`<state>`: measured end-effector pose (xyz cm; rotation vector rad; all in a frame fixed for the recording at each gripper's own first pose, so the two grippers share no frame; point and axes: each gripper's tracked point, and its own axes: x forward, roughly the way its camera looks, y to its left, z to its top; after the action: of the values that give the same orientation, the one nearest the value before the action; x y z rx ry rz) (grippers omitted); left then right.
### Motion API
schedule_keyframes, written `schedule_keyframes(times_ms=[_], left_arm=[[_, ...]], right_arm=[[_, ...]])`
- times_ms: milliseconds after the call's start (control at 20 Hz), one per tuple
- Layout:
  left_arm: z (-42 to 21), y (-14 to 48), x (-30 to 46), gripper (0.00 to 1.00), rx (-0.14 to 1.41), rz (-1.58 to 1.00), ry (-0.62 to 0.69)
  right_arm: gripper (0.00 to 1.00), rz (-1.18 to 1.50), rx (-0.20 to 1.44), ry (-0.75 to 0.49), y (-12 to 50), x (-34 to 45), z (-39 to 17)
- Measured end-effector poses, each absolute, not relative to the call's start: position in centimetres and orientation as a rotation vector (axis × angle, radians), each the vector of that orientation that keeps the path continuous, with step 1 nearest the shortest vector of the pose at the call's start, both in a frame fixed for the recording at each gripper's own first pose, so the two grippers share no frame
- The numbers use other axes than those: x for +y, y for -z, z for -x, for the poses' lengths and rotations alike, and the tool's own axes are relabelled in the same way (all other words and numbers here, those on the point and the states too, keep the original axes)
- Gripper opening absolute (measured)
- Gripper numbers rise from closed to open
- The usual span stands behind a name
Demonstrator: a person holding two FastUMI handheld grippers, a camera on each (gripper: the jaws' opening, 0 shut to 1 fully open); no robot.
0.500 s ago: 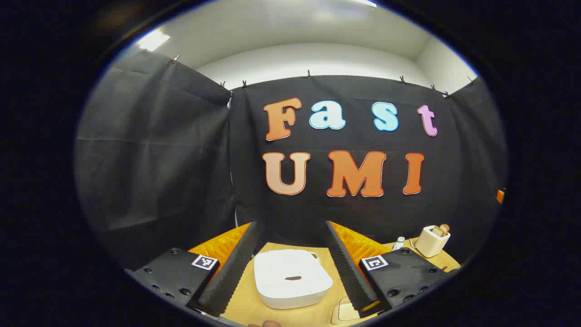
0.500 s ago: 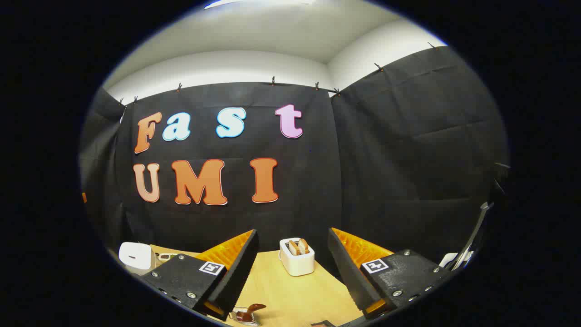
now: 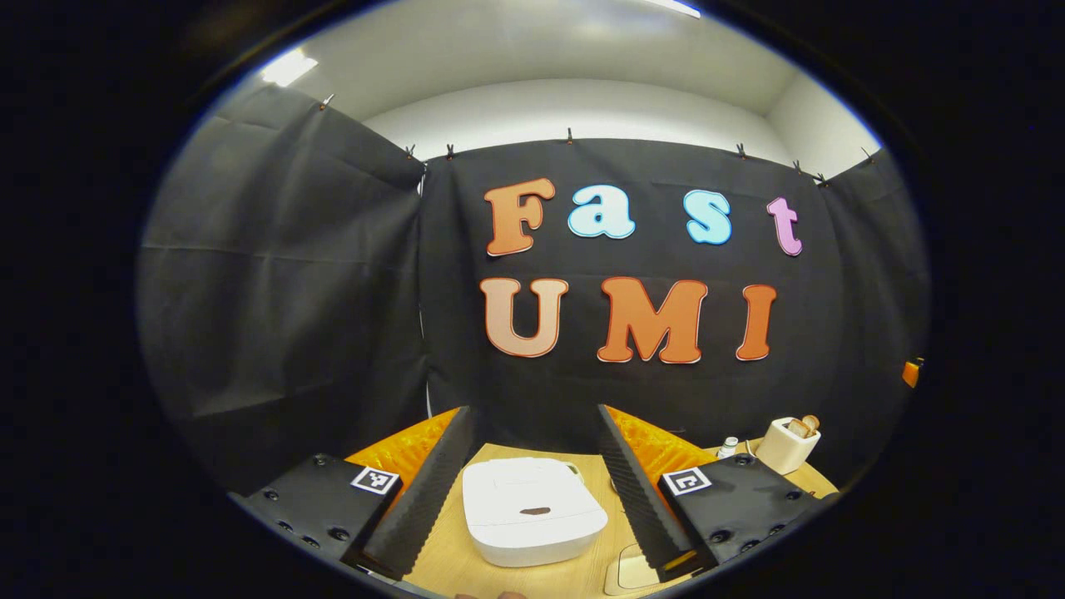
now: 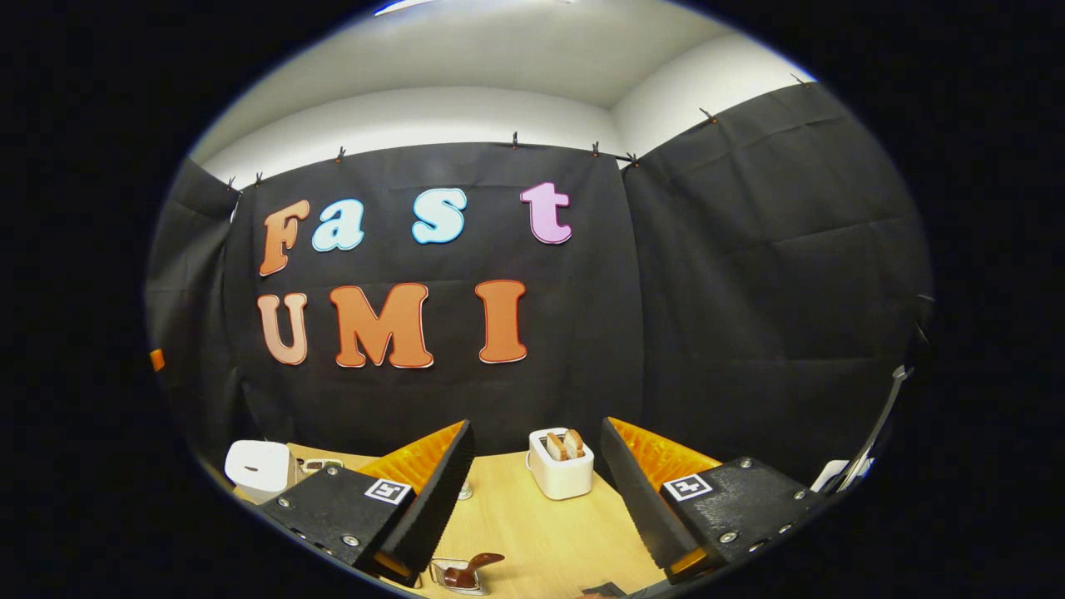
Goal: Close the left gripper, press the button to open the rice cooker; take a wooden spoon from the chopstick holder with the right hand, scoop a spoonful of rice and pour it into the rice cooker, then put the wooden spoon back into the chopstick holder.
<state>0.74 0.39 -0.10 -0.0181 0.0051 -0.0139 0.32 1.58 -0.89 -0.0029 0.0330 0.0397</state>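
In the left gripper view, the left gripper (image 3: 534, 487) hovers above the light wooden worktop (image 3: 453, 566) with its two black ribbed fingers (image 3: 420, 499) spread wide and nothing between them. Framed in that gap sits the white, rounded-square rice cooker (image 3: 532, 512), lid down, with a small dark oval button (image 3: 534, 510) on its top towards the near edge. Far off to the right, near the back edge of the worktop, stands a cream toaster-shaped holder (image 3: 787, 445) with brown wooden pieces poking out of its top, and a small white bottle (image 3: 730, 447) stands just beside it on the left. A flat cream object (image 3: 626, 572) lies on the worktop just by the tip of the right-hand finger; what it is cannot be made out. In the right gripper view, the right gripper (image 4: 537, 491) also has its fingers held well apart and empty, over the same worktop (image 4: 541, 532). The cream holder (image 4: 562, 466) stands ahead between the fingers, two brown pieces upright in its slots. The rice cooker (image 4: 260, 467) sits far to the left. Near the bottom edge lies a small clear dish holding a dark brown scoop-like piece (image 4: 468, 572).
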Motion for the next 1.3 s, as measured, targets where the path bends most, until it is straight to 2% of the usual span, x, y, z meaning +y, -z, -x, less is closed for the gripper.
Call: schedule_keyframes(times_ms=[250, 300, 450, 500, 650, 800, 850, 950, 1050, 1100, 1300], left_arm=[[-0.7, 0.1, 0.8, 1.00, 0.007, 0.030, 0.014], [-0.7, 0.0, 0.9, 0.99, 0.009, 0.035, 0.014], [-0.7, 0.5, 1.0, 1.00, 0.020, 0.051, 0.022], [-0.6, 0.4, 1.1, 1.00, 0.022, 0.057, 0.021], [-1.1, 0.8, 1.0, 1.00, 0.028, 0.045, 0.020], [-1.4, 1.1, 1.5, 0.60, 0.035, 0.001, -0.004], [-1.5, 1.2, 1.2, 0.56, 0.036, -0.006, 0.000], [-1.6, 0.9, 0.5, 0.39, 0.018, -0.001, 0.017], [-2.0, 1.1, 0.3, 0.11, 0.020, 0.008, 0.029], [-2.1, 1.5, 0.0, 0.07, 0.032, 0.009, 0.035], [-2.7, 1.7, 0.0, 0.05, 0.075, 0.022, 0.047]], right_arm=[[0.94, 0.007, 0.009, -0.048, -0.2, 2.1, -0.3], [0.99, 0.011, 0.005, -0.048, -0.2, 2.1, -0.5], [0.99, 0.023, -0.001, -0.044, -0.4, 2.1, -0.5], [0.94, 0.022, -0.002, -0.045, -0.5, 2.2, -0.6], [0.95, 0.025, -0.003, -0.051, -0.4, 2.5, -0.6], [0.99, 0.037, 0.006, -0.053, 0.1, 2.7, -0.8], [0.95, 0.041, 0.010, -0.058, 0.2, 2.9, -0.8], [0.95, 0.045, 0.017, -0.066, 0.5, 3.2, -0.9], [0.94, 0.045, 0.020, -0.069, 0.5, 3.4, -1.1], [0.94, 0.045, 0.021, -0.072, 0.5, 3.5, -1.1], [0.94, 0.047, 0.023, -0.075, 0.7, 3.9, -1.5]])
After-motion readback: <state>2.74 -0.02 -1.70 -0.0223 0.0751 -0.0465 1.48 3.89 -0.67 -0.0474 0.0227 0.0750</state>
